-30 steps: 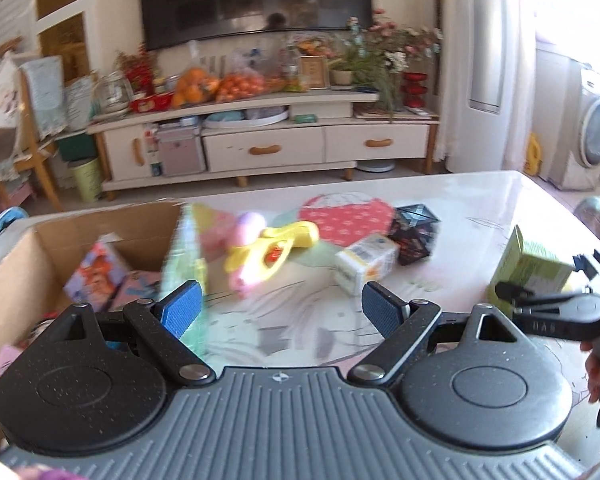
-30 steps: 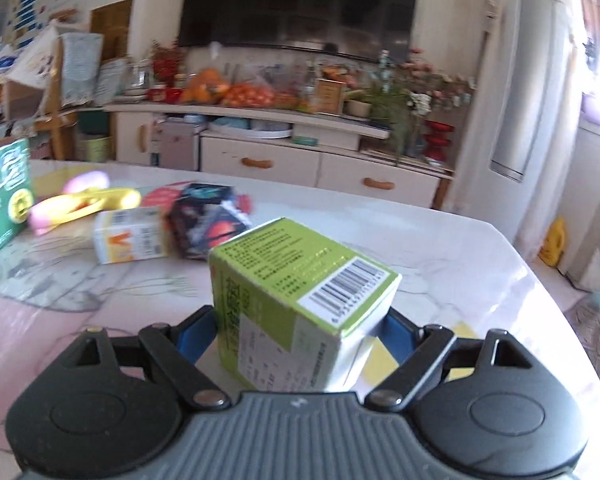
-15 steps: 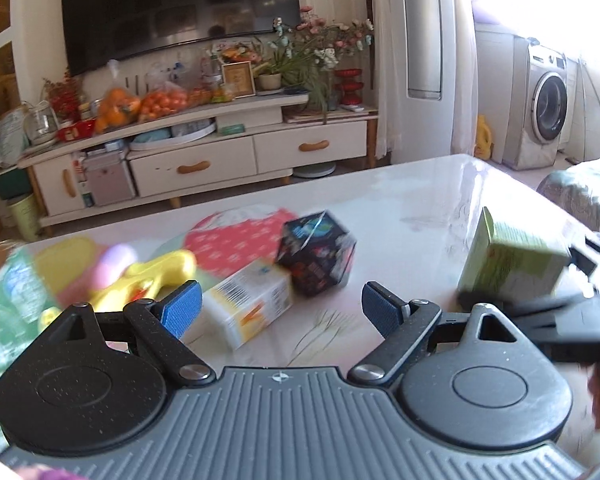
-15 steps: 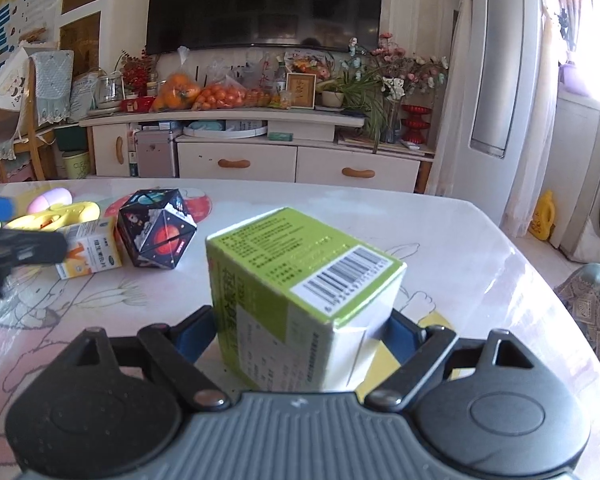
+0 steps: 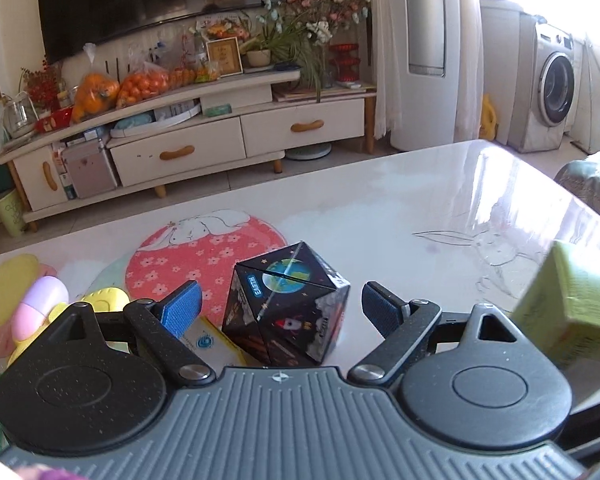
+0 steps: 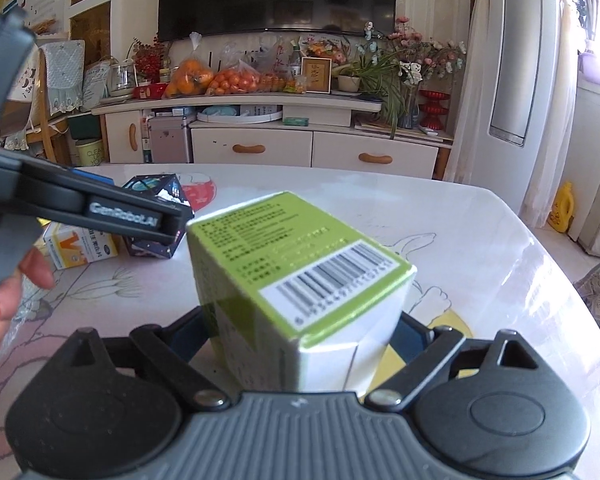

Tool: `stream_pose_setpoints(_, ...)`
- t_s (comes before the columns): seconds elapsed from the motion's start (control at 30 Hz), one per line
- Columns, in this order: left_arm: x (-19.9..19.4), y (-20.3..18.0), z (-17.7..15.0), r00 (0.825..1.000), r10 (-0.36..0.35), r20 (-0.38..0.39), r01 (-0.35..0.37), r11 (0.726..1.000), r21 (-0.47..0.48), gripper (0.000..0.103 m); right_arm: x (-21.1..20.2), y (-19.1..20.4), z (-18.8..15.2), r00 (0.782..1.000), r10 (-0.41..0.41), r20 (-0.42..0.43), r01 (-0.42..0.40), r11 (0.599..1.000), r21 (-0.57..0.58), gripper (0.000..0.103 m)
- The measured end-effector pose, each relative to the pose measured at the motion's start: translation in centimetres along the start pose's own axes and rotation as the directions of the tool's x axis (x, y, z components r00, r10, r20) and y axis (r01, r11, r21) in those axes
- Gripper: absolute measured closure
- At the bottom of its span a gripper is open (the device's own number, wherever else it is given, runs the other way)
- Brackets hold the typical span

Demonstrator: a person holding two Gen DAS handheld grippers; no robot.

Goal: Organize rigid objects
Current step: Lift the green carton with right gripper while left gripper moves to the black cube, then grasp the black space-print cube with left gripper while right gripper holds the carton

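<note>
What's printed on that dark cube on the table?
A space pattern on black: Earth, stars, a rocket. The cube shows best in the left wrist view.

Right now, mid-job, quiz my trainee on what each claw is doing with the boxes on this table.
1. True or false: the right claw is shut on the green-and-white cardboard box with a barcode.
2. What sits between the open fingers of the left claw? A) yellow toy B) black faceted space-print cube C) white-and-orange box
3. Fill in: beside the cube, partly behind the left claw's blue-padded finger, lies a white-and-orange ____.

Key
1. True.
2. B, the black faceted space-print cube; no pad appears to touch it.
3. Box: the white-and-orange carton on the white printed table.
</note>
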State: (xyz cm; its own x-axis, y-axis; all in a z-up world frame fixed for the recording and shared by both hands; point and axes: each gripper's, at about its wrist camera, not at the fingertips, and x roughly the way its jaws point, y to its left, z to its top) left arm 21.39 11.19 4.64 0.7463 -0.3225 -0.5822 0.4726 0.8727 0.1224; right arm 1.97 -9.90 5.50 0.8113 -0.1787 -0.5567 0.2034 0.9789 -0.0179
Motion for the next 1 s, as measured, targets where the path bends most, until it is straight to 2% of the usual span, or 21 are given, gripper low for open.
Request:
stream_pose_setpoints(0.17,0.7,0.0,0.4,1.0,0.012,-0.013,-0.012,1.0,-0.005,0.0,0.2,-0.1,0.1,1.0,0.004,0.002,-0.004,1.0,-0.004,0.01)
stream_pose_setpoints(0.23,1.0,0.1,0.4,1.0,0.006,-0.025,-0.006,1.0,-0.019,0.006,0.2,-0.1,0.1,1.0,0.006,0.003,-0.006,1.0,-0.006,0.01)
stream_pose_setpoints(0.27,1.2,0.1,0.5,0.999,0.005,-0.032,-0.005,1.0,-0.023,0.017,0.2,-0.1,0.2,1.0,0.008,0.003,-0.008,1.0,-0.005,0.012)
stream_pose_setpoints(0.3,1.4,0.1,0.5,0.999,0.011,-0.041,-0.012,1.0,-0.022,0.023,0.2,-0.1,0.2,1.0,0.01,0.003,-0.01,1.0,-0.005,0.015)
stream_pose_setpoints(0.4,1.0,-0.3,0.3,0.998,0.05,-0.044,-0.051,0.999,-0.012,0.03,0.1,-0.1,0.4,1.0,0.024,0.005,-0.024,1.0,0.0,0.023)
stream_pose_setpoints(0.47,0.5,-0.2,0.3,0.998,0.049,-0.046,-0.051,0.998,-0.028,0.032,0.0,-0.1,0.4,1.0,0.025,0.004,-0.025,1.0,-0.004,0.023)
stream_pose_setpoints(0.63,-1.6,-0.6,-0.5,0.995,0.088,-0.045,-0.089,0.996,-0.003,0.033,-0.2,-0.2,0.3,1.0,0.031,0.007,-0.031,0.999,-0.008,0.024)
stream_pose_setpoints(1.0,-8.7,-0.2,-4.0,0.993,0.113,-0.027,-0.115,0.992,-0.054,0.033,-1.1,0.8,-0.3,0.999,0.038,0.022,-0.037,0.998,-0.045,0.024)
